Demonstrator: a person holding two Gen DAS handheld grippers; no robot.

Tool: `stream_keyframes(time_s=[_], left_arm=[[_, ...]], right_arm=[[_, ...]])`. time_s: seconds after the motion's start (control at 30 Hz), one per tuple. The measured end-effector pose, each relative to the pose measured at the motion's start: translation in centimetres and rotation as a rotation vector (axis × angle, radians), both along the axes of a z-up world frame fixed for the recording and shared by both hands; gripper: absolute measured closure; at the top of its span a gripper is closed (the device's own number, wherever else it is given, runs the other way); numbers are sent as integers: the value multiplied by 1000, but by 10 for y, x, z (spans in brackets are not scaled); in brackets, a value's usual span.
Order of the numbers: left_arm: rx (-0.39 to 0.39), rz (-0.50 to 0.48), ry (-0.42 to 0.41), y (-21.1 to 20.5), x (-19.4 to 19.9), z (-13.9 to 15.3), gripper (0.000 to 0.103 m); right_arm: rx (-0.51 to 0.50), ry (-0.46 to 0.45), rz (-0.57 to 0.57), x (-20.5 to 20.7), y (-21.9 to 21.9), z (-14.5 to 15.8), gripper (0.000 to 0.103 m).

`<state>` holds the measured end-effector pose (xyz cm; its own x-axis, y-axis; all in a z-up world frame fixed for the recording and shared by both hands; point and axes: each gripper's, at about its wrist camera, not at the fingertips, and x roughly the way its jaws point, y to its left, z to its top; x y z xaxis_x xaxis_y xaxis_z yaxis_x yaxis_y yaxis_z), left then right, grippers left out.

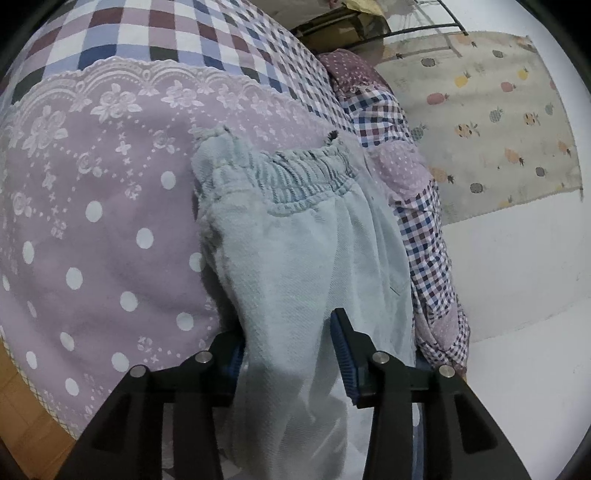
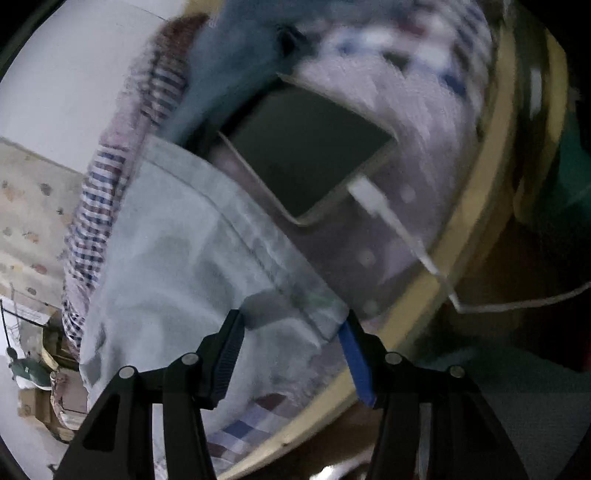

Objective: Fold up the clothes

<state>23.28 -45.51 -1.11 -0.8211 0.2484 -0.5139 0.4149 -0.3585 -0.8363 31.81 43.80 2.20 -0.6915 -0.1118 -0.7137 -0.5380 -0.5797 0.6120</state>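
Presently we are recording the left wrist view first. We are seeing the bedspread (image 1: 92, 229), lilac with white dots and a lace border, covering the bed, with a checked sheet (image 1: 155, 33) beyond the lace. We are finding the pale blue trousers (image 1: 306, 258) lying toward the bed's right edge, elastic waistband (image 1: 295, 177) at the far end, the fabric running back toward the camera. We are noting the left gripper (image 1: 291, 350) with its jaws spread, one finger on each side of the trouser cloth and a visible gap at the right pad; it is not clamping the cloth. We are seeing a checked garment (image 1: 424, 236) bunched just right of the trousers along the bed's edge, and a fruit-printed mat (image 1: 491, 122) on the white floor beyond.

Turning to the right wrist view, which is motion-blurred, we are finding the trousers (image 2: 177, 240) again, a hemmed edge running diagonally toward the right gripper (image 2: 293, 332). We are noting its jaws standing apart, with the hem corner lying between the fingers; we cannot tell whether either pad is touching it. We are seeing a dark tablet (image 2: 306, 147) lying on the bedspread just beyond the hem, a white cable (image 2: 395, 218) plugged into it and trailing over the bed's wooden edge (image 2: 480, 206).
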Motion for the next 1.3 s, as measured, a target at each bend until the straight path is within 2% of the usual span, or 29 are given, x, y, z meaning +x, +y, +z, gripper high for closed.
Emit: stream_keyframes(time_s=[0.1, 0.17, 0.23, 0.3, 0.4, 0.5, 0.7, 0.9, 1.0, 1.07, 1.17, 1.3], left_arm=[[2, -8, 1, 0, -2, 0, 60], [4, 3, 9, 0, 0, 3, 76], [7, 20, 20, -1, 3, 8, 85], [10, 36, 31, -1, 7, 12, 91], [2, 51, 65, -2, 11, 29, 95], [-5, 60, 133, -3, 16, 61, 96], [-19, 84, 275, -5, 34, 125, 99], [27, 158, 388, -2, 69, 157, 99], [-21, 143, 354, 2, 58, 170, 99], [-59, 137, 300, 4, 45, 174, 99], [-93, 139, 196, 7, 6, 179, 99], [-127, 144, 125, 5, -52, 191, 99]], right_arm=[[1, -21, 16, -3, -2, -3, 47], [1, -38, 27, -6, -3, -6, 49], [1, -56, 39, -8, -5, -9, 58], [34, -58, 55, -9, -7, -3, 81], [59, -4, 66, -5, -9, 16, 91], [76, 87, 53, 6, -5, 49, 96], [106, 227, -4, 28, 1, 130, 97], [150, 326, -24, 46, 9, 211, 97], [167, 352, -20, 40, 10, 238, 97], [181, 355, -12, 24, 11, 249, 97], [196, 345, 12, -16, 12, 257, 97], [227, 323, 54, -85, 6, 267, 97]])
